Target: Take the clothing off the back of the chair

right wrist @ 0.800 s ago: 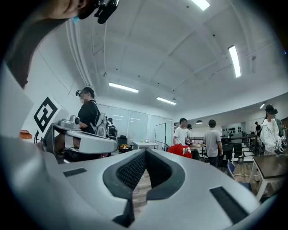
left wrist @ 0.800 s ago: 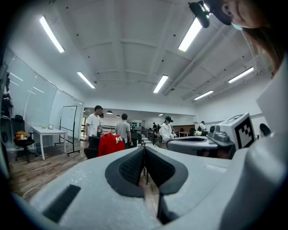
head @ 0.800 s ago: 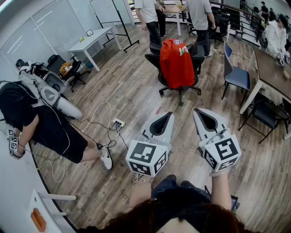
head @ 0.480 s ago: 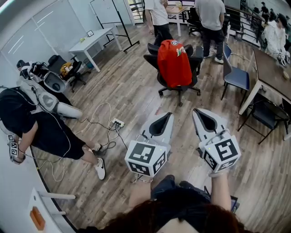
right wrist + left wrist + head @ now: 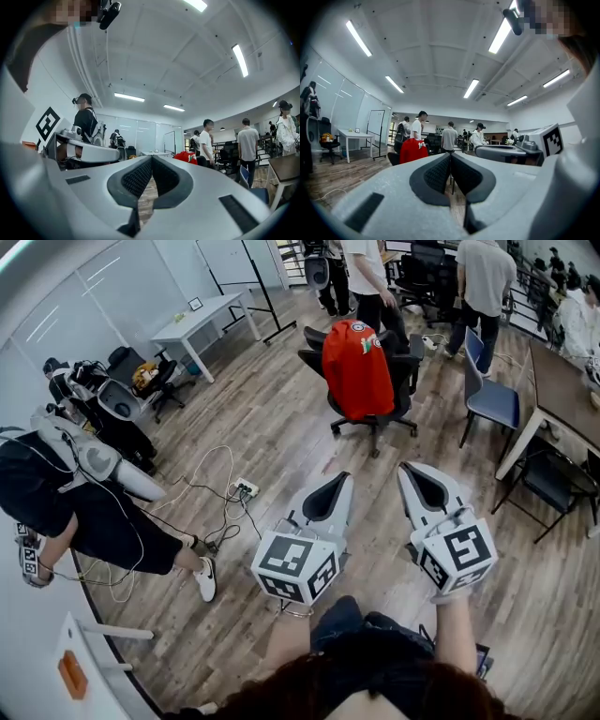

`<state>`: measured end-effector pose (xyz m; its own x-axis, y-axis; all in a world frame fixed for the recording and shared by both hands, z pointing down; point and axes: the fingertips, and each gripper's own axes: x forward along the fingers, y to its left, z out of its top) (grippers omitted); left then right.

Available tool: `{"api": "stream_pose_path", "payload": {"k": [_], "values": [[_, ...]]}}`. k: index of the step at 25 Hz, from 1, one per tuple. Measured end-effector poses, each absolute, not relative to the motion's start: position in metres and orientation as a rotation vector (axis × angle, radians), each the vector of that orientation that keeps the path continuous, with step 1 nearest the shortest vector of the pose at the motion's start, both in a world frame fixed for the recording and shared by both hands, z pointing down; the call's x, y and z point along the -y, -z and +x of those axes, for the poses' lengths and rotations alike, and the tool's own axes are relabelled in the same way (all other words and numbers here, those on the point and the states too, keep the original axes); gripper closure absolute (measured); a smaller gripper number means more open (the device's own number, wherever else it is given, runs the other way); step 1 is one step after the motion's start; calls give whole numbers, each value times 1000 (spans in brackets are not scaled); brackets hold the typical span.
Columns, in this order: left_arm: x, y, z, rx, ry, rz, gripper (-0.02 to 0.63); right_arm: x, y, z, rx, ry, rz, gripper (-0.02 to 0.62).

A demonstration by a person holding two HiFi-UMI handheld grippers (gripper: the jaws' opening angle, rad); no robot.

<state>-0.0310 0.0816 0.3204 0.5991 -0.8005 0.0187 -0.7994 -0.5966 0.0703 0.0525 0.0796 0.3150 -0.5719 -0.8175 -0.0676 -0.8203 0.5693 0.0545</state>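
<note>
Draping the chair [image 5: 410, 354], red clothing [image 5: 358, 369] hangs smooth (left gripper [image 5: 347, 478], right gripper [image 5: 404, 469]: jaws together).

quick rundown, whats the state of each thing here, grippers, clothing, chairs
red garment: draped over the chair back, not yet taken
black wheeled office chair: upright, garment on its back
left gripper: jaws shut, nothing between them
right gripper: jaws shut, nothing between them
blue chair: upright

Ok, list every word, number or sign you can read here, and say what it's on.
No text can be read.
Red clothing on the chair back: patches near the collar, too small to read.
Left gripper and right gripper: cubes bear black square patterns, no letters.
Small frame on the white table: too small.
</note>
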Motion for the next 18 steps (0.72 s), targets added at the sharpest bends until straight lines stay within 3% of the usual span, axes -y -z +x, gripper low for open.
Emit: {"api": "stream_pose_path", "payload": {"k": [18], "values": [[-22, -323, -30, 1363, -6, 2759, 589, -16, -322, 47, -2753, -89, -1415, 607]]}}
